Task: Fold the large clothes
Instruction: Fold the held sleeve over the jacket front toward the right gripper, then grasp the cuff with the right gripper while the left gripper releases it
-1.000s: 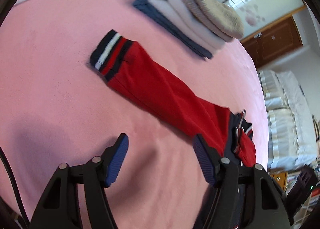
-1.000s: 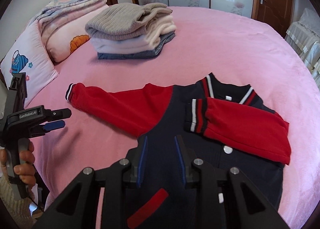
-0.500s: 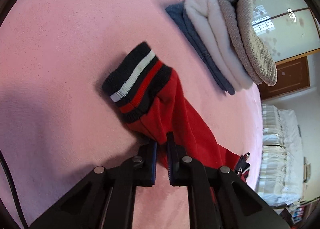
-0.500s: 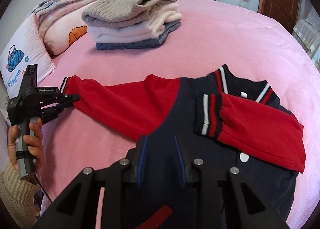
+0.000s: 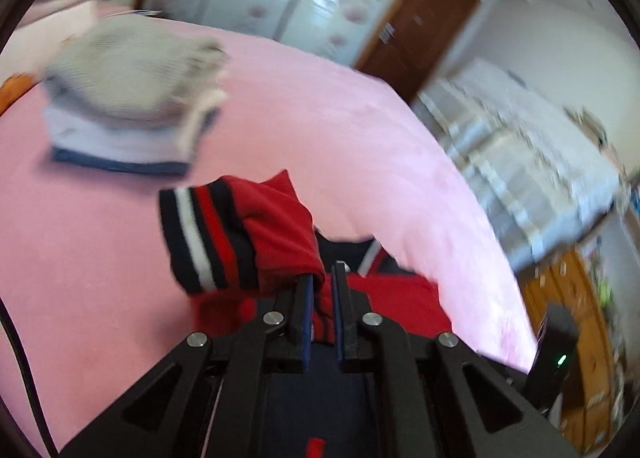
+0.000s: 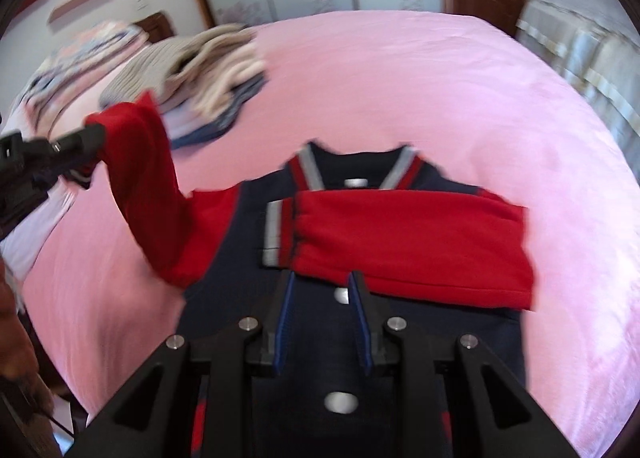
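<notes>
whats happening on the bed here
A person is folding a navy and red jacket on a pink bed. The left gripper has pinched the red sleeve near its striped cuff and holds it off the bed. The other sleeve already lies across the chest. The right gripper hovers over the jacket, gripping nothing.

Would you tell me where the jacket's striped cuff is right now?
In the left wrist view, the striped cuff hangs left of centre, lifted over the pink bed by the left gripper.
</notes>
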A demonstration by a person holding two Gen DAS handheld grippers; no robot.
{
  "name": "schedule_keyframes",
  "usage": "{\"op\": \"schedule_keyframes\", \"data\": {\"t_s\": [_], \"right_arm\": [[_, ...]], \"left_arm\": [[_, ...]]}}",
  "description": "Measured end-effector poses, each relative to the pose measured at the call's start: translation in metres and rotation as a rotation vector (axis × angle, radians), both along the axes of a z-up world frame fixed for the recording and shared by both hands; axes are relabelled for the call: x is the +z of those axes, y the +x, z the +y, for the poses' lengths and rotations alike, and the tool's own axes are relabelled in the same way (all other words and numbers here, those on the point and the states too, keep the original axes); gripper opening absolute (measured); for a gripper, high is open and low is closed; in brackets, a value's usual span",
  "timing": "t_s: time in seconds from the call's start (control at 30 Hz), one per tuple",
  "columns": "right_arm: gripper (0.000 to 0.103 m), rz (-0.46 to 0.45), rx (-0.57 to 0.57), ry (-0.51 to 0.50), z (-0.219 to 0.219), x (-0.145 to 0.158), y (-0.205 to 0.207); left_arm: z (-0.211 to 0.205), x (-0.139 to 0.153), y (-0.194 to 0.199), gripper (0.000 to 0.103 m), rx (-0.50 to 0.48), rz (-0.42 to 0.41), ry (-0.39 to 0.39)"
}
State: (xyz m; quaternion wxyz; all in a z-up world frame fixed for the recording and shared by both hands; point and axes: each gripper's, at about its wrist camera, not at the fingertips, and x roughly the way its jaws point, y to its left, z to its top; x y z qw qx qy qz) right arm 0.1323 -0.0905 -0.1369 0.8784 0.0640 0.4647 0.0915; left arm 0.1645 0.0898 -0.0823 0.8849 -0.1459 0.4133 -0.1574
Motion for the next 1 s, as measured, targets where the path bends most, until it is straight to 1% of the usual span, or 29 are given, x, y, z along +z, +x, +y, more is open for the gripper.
{"op": "schedule_keyframes", "data": {"t_s": [0.03, 0.07, 0.1, 0.13, 0.17, 0.27, 0.37, 0.4, 0.53, 0.67, 0.73, 0.8, 0.87, 1.0], "right_arm": [[0.027, 0.002, -0.019, -0.001, -0.011, 0.0, -0.001], [0.027, 0.005, -0.033, -0.001, -0.019, -0.001, -0.002], [0.027, 0.01, -0.05, -0.001, -0.028, -0.002, -0.003], [0.027, 0.017, -0.067, -0.001, -0.038, -0.004, -0.004], [0.027, 0.019, -0.075, 0.0, -0.044, -0.005, -0.006], [0.027, 0.021, -0.096, 0.001, -0.06, -0.01, -0.01], [0.027, 0.024, -0.104, 0.027, -0.064, -0.015, -0.01], [0.027, 0.029, -0.1, 0.042, -0.064, -0.016, -0.007], [0.027, 0.036, -0.062, 0.076, -0.057, -0.016, 0.003], [0.027, 0.054, -0.028, 0.102, -0.05, -0.015, 0.025], [0.027, 0.064, -0.021, 0.116, -0.049, -0.016, 0.041], [0.027, 0.086, -0.012, 0.137, -0.049, -0.017, 0.058], [0.027, 0.125, -0.003, 0.181, -0.05, -0.022, 0.079], [0.027, 0.216, -0.042, 0.34, -0.061, -0.038, 0.114]], "left_arm": [[-0.024, -0.009, 0.004, 0.021, -0.056, 0.035, 0.022], [-0.037, -0.015, 0.006, 0.027, -0.081, 0.054, 0.027], [-0.047, -0.02, 0.005, 0.041, -0.104, 0.067, 0.028], [-0.054, -0.025, 0.002, 0.052, -0.117, 0.077, 0.032], [-0.058, -0.028, -0.001, 0.055, -0.118, 0.083, 0.039], [-0.059, -0.032, -0.003, 0.056, -0.119, 0.09, 0.06], [-0.045, -0.035, -0.007, 0.056, -0.068, 0.098, 0.097], [-0.041, -0.036, -0.015, 0.056, -0.053, 0.104, 0.105], [0.007, -0.058, -0.018, 0.056, 0.062, 0.177, 0.151], [0.035, -0.082, -0.019, 0.056, 0.144, 0.24, 0.153], [0.04, -0.092, -0.019, 0.056, 0.152, 0.263, 0.146], [0.038, -0.103, -0.017, 0.056, 0.139, 0.287, 0.148], [0.033, -0.112, -0.014, 0.056, 0.128, 0.304, 0.156], [0.026, -0.128, -0.009, 0.056, 0.12, 0.323, 0.151]]}}
